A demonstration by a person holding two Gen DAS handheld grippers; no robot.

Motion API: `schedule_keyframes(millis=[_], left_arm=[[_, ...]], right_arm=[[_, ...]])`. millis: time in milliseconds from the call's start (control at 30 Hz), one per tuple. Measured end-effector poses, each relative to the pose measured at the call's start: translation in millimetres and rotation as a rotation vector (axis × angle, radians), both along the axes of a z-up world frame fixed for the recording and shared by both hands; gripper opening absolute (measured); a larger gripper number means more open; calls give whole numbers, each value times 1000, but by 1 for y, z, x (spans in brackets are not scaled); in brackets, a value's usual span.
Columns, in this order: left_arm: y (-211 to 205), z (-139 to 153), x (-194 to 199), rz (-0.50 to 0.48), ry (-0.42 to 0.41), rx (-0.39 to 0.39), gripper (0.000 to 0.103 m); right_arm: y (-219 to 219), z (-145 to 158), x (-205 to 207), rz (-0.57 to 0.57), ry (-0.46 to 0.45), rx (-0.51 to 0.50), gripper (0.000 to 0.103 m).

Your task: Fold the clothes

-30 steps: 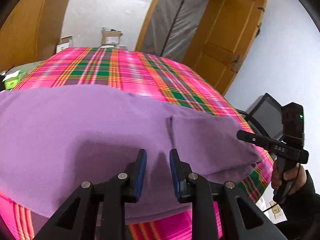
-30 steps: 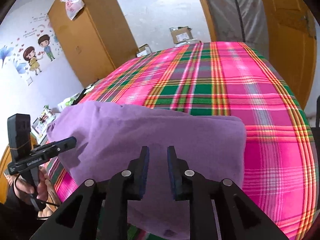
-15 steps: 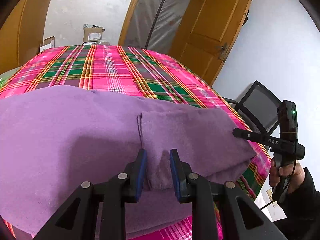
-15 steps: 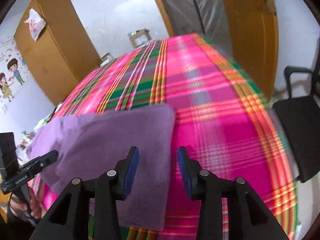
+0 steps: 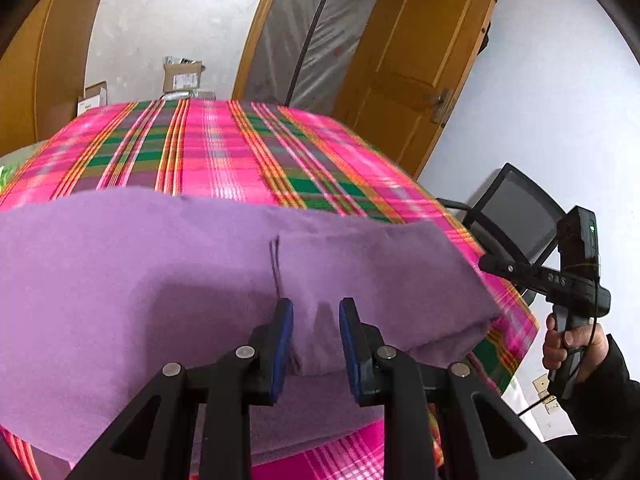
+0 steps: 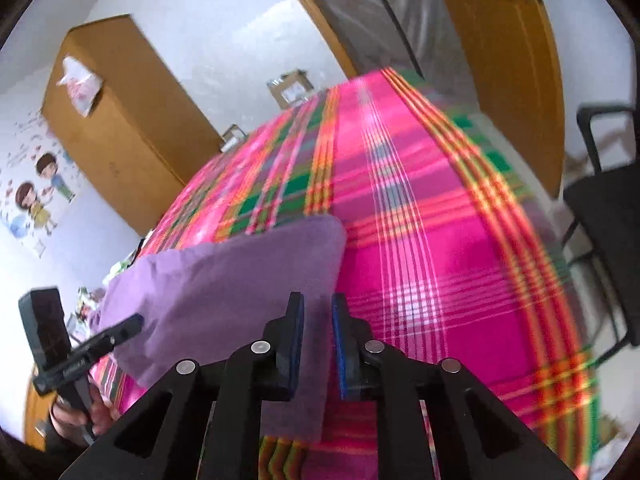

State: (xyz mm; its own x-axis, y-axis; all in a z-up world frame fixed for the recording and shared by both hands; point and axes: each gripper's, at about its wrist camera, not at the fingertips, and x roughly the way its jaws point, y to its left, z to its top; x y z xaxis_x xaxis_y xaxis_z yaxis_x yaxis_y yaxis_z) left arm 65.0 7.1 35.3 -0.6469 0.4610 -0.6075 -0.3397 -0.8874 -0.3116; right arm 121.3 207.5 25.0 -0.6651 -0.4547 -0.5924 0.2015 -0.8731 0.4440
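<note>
A purple garment [image 5: 168, 272] lies folded on the near part of a table with a pink plaid cloth [image 5: 224, 152]. A folded flap [image 5: 380, 272] lies on its right half. My left gripper [image 5: 316, 340] is open just above the near edge of that flap. My right gripper [image 6: 318, 340] is open, jaws narrowly apart, over the garment's right edge [image 6: 240, 280]. Each gripper shows in the other's view: the right one [image 5: 496, 266], the left one [image 6: 124, 326].
A black chair [image 5: 516, 220] stands right of the table, also in the right wrist view [image 6: 608, 208]. A wooden door [image 5: 420, 60] and cardboard boxes [image 5: 182, 76] are beyond the far edge. A wooden wardrobe [image 6: 120, 120] stands at the left.
My right gripper has swung right to the garment's right edge and its jaws have narrowed. My left gripper has shifted right over the folded flap and stays open.
</note>
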Motion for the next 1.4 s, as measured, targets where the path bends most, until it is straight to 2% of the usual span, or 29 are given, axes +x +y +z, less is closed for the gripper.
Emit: schedule_keyframes(millis=[133, 267, 300, 433, 467, 500, 633, 733, 967, 1067, 1167, 1233, 1267, 1400], left_arm=[[12, -2, -2, -50, -4, -5, 24], [22, -12, -5, -74, -39, -21, 24], [22, -12, -4, -76, -39, -21, 24], [22, -14, -3, -74, -43, -17, 24], [21, -14, -2, -72, -43, -15, 24], [21, -14, -2, -69, -40, -15, 24], [21, -14, -4, -68, -42, -16, 24], [22, -11, -7, -64, -37, -21, 24], [19, -2, -45, 13, -26, -68, 24], [20, -5, -62, 28, -40, -66, 24], [23, -15, -74, 25, -105, -61, 24], [22, -14, -71, 19, -91, -58, 26], [21, -13, -70, 17, -87, -56, 26], [14, -10, -59, 24, -80, -25, 26]], right_arm=[[-17, 8, 19, 95, 43, 49, 17], [-39, -6, 28, 185, 20, 156, 15], [-39, -9, 29, 188, 12, 174, 11], [-28, -7, 35, 168, -1, 221, 11], [-26, -7, 36, 162, -3, 228, 13], [-25, -5, 37, 152, 0, 229, 16], [-22, 5, 26, 116, 46, 208, 17], [-25, 10, 4, 81, 63, 190, 20], [-29, 3, -62, 1, 13, 107, 21], [-30, -4, -78, -8, -26, 103, 18], [-28, -2, -81, -16, -33, 118, 15], [-30, 2, -79, -20, -33, 128, 16], [-33, 6, -75, -18, -20, 127, 20], [-50, 18, -63, 50, 27, 106, 20]])
